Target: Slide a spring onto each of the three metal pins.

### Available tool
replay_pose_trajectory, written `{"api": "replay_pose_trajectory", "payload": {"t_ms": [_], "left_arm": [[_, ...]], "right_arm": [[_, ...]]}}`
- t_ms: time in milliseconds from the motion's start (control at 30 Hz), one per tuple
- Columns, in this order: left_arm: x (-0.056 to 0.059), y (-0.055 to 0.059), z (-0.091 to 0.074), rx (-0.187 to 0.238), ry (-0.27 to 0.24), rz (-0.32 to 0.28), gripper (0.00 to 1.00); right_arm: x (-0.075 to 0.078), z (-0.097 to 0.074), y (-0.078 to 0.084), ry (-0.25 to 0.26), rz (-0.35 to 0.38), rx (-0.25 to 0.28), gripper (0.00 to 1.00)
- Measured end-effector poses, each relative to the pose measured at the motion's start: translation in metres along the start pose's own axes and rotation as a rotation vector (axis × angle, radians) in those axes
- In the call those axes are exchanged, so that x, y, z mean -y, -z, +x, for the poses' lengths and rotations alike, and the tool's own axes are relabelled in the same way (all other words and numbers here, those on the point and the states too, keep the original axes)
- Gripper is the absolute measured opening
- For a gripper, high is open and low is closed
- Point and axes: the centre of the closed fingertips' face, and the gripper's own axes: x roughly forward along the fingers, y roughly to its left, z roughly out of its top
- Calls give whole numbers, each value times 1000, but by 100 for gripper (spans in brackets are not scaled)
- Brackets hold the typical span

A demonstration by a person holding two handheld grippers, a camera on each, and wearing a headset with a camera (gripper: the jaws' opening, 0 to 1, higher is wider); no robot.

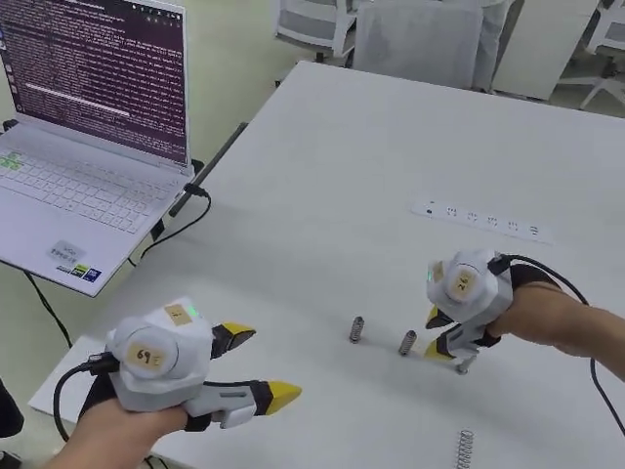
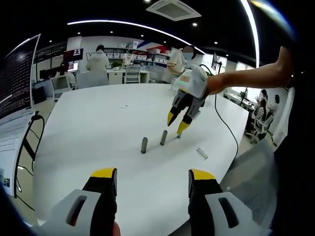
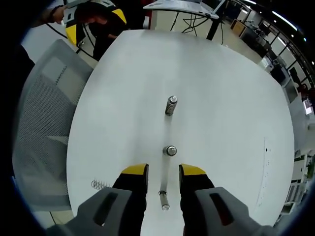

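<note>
Three metal pins stand in a row on the white table (image 1: pixel 322 195). Springs sit on the first pin (image 1: pixel 356 329) and the second pin (image 1: pixel 407 342). The third pin (image 1: pixel 462 366) is bare. My right gripper (image 1: pixel 439 335) hangs over that end of the row, open, and the bare pin (image 3: pixel 164 199) stands between its jaws without touching them. Beyond it are the sprung pins (image 3: pixel 170 150) (image 3: pixel 171 104). A loose spring (image 1: pixel 465 447) lies near the table's front edge. My left gripper (image 1: pixel 262 363) is open and holds nothing, well left of the pins (image 2: pixel 144 144) (image 2: pixel 163 137).
An open laptop (image 1: pixel 88 147) stands on a lower surface to the left, with a black cable (image 1: pixel 190 210) running along the table's edge. A white power strip (image 1: pixel 479 220) lies behind the pins. Office chairs (image 1: pixel 420 39) stand at the far side.
</note>
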Motion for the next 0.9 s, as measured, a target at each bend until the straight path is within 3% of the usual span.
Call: {"api": "replay_pose_trajectory", "payload": {"t_ms": [900], "left_arm": [[10, -15, 11, 1, 35, 32, 57]], "right_arm": [[-20, -21, 12, 57, 150, 102, 28]]}}
